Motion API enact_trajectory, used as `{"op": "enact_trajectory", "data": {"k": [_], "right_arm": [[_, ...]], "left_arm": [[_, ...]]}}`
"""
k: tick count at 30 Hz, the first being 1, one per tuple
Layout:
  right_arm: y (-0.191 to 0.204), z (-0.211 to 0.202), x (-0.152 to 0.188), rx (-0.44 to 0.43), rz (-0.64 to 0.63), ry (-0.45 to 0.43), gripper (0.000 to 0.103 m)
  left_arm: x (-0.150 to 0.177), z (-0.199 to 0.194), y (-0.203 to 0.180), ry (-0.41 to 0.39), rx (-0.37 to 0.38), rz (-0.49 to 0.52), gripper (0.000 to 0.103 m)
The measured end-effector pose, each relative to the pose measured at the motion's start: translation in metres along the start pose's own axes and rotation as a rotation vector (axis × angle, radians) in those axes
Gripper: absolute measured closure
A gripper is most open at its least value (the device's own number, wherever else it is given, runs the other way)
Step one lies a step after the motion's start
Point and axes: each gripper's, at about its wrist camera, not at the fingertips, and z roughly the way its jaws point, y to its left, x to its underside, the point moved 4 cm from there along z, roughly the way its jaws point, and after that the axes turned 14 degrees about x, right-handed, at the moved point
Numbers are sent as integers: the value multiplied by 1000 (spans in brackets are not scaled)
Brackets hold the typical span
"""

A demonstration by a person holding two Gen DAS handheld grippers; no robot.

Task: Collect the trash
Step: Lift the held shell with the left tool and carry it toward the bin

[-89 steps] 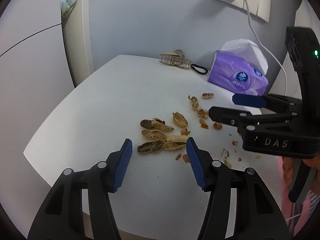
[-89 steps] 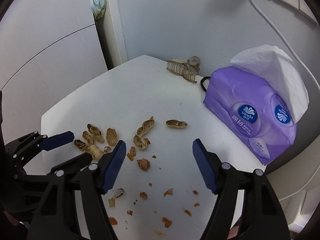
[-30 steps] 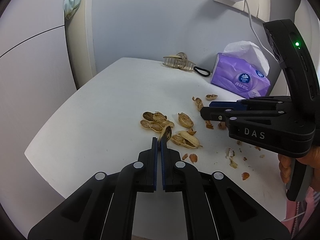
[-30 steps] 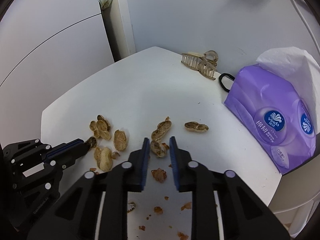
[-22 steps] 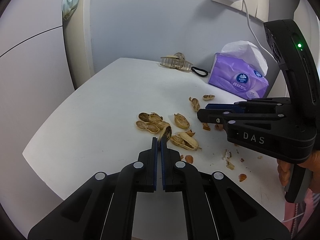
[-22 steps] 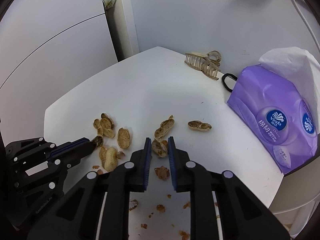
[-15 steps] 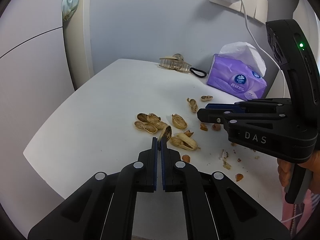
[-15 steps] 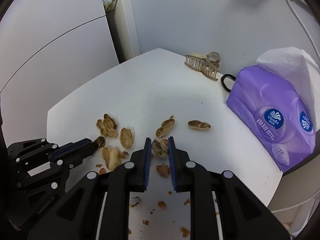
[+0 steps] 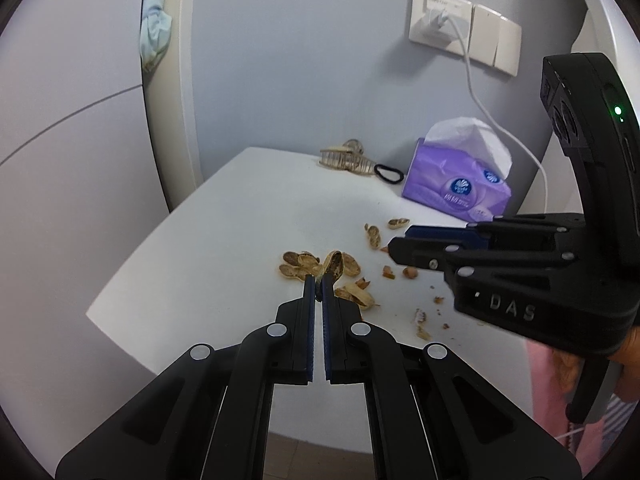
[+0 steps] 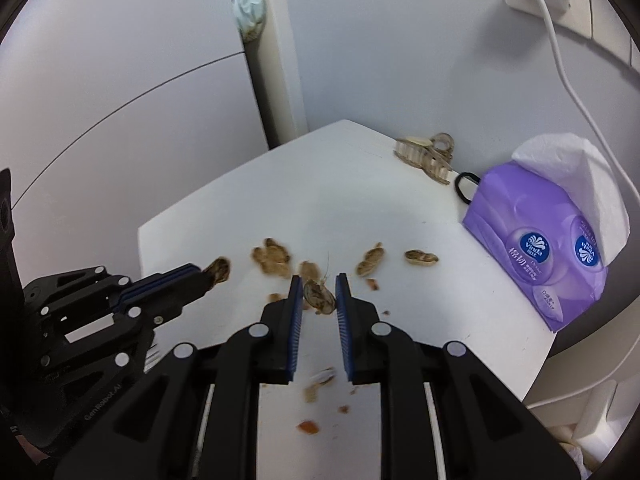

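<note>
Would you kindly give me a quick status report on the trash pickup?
Left hand-held gripper shut on dark peanut shell half. Right hand-held gripper shut on tan peanut shell. More shells on white table. Nothing in the way.

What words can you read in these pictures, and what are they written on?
"Vinda": on the blue round labels of the purple tissue pack.
"DAS": on the side of the right gripper.
"GenRobot.AI": on the side of the left gripper, faint.
Chinese characters under "Vinda" and the small print on the tissue pack's white sticker: too small to read.
</note>
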Motion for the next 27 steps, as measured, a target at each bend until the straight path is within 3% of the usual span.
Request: {"op": "enact_trajectory", "data": {"k": [14, 27], "right_arm": [[44, -56, 2, -40, -42, -54, 85], [112, -96, 15, -118, -116, -100, 85]], "left_arm": [[5, -68, -8, -55, -53, -16, 101], [38, -142, 8, -93, -144, -81, 101]]}}
